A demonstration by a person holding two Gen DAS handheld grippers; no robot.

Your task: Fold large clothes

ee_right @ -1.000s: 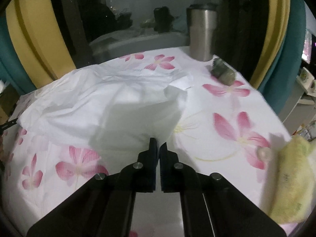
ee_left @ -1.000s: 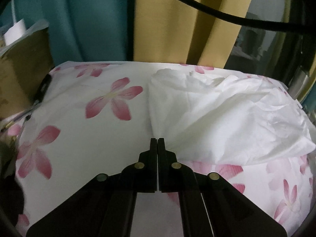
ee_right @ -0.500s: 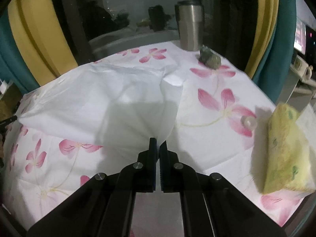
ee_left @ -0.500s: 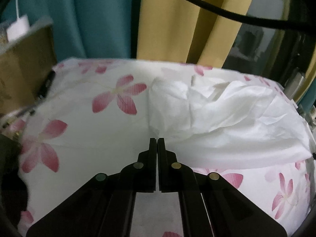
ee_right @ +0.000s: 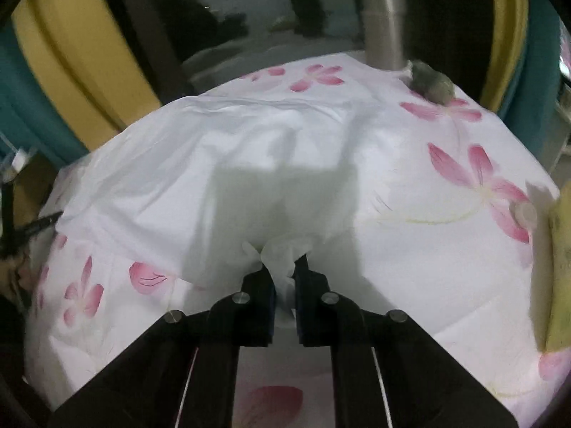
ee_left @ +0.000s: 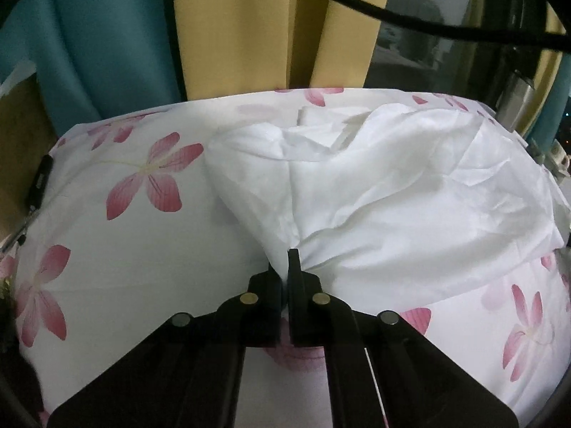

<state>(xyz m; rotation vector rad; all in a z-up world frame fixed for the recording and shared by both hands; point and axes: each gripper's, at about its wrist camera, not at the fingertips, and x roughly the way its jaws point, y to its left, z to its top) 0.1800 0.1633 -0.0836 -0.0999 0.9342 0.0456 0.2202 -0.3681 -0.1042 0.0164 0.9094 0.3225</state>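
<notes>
A large white garment (ee_left: 385, 196) lies crumpled on a table covered with a white cloth printed with pink flowers (ee_left: 117, 235). My left gripper (ee_left: 284, 267) is shut on the garment's near left edge, with fabric bunched between its fingers. In the right wrist view the same white garment (ee_right: 221, 164) spreads across the table's middle. My right gripper (ee_right: 283, 267) is shut on a gathered tuft of its near edge.
A steel tumbler (ee_right: 383, 18) and a small grey-green object (ee_right: 431, 82) stand at the far right of the table. A yellow sponge-like pack (ee_right: 558, 271) lies at the right edge. Yellow and teal curtains (ee_left: 249, 35) hang behind. A cardboard box (ee_left: 18, 149) is at the left.
Both grippers moved forward to the garment's near edge and closed on fabric; before, they were shut and empty just short of it. The cloth now bunches at both grips.
</notes>
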